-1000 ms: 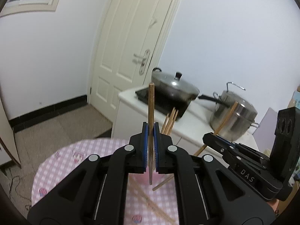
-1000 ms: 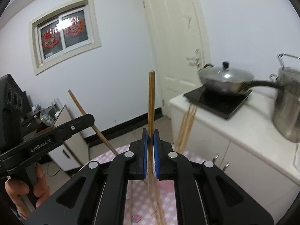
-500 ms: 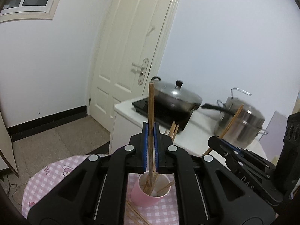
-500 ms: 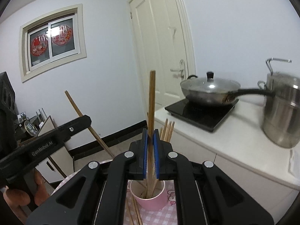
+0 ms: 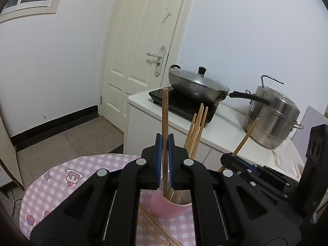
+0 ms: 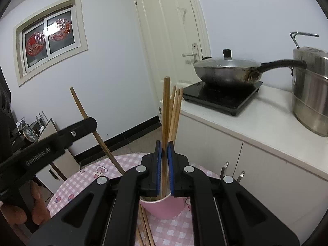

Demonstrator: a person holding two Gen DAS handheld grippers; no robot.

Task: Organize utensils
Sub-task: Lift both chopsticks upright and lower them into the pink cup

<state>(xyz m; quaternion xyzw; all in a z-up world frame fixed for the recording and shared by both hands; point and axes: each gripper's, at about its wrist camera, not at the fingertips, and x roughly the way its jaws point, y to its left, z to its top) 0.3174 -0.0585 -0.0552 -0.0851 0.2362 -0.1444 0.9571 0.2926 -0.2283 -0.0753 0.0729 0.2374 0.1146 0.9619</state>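
place: we see a home kitchen | cues: lidded wok on induction hob, steel steamer pot, white worktop, panelled door

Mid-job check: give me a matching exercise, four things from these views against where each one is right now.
Things:
1. pink cup
2. wok
3. steel pot
4. loose chopsticks

Places:
A. on the black cooktop
B. lying flat on the checked tablecloth
C. standing on the tablecloth, holding chopsticks
D. on the white counter, right of the cooktop

Pairs: 1-C, 2-A, 3-D, 4-B
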